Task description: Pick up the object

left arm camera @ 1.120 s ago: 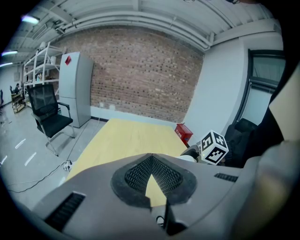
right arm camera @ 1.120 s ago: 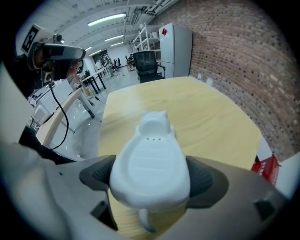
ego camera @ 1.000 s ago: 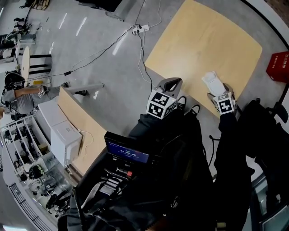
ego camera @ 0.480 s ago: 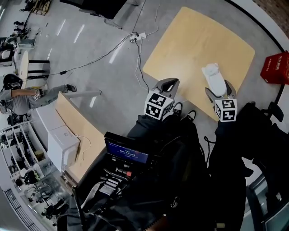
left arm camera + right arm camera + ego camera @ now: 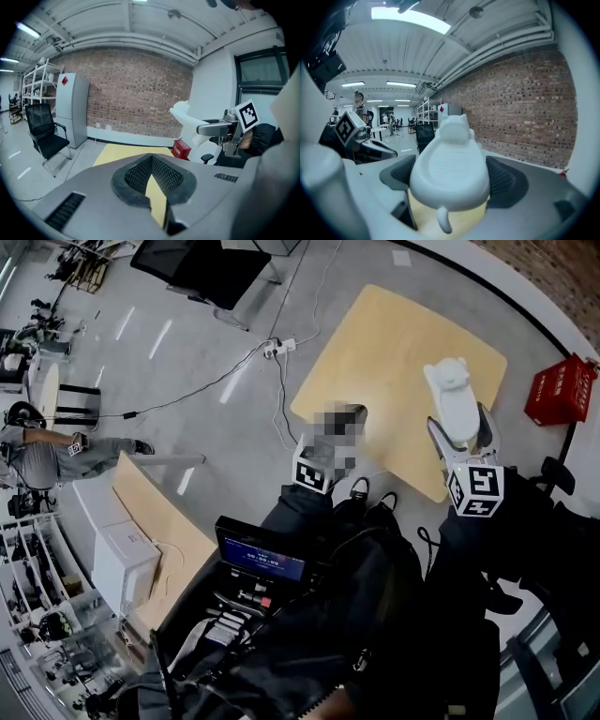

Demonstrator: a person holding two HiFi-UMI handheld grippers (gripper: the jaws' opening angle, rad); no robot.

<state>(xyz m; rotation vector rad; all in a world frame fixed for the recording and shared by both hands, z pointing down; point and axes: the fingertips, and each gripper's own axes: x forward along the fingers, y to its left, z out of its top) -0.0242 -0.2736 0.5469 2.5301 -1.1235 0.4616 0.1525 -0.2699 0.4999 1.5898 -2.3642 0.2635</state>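
left gripper [image 5: 343, 420] blurred out, distant person [image 5: 39, 452] tiny

Black jacket sleeves [image 5: 469, 549], grey left gripper [image 5: 151, 161] and right gripper [image 5: 450, 174], black ribbed pads [image 5: 136, 174], black-and-white marker cubes [image 5: 475, 491]

No word or number is coming through clearly enough to read. Any print on the red crate [image 5: 560, 390] is staying too small to tell. The small screen [image 5: 262, 559] low in the head view is showing a line of pale digits on blue, but they are blurring together. A red diamond sign [image 5: 64, 80] is sitting on the grey cabinet [image 5: 70, 112]. Black-and-white square markers — patterns, not letters — are showing on the cube [image 5: 475, 491] of the right gripper [image 5: 461, 423] and the cube [image 5: 312, 474] of the left gripper [image 5: 151, 161].
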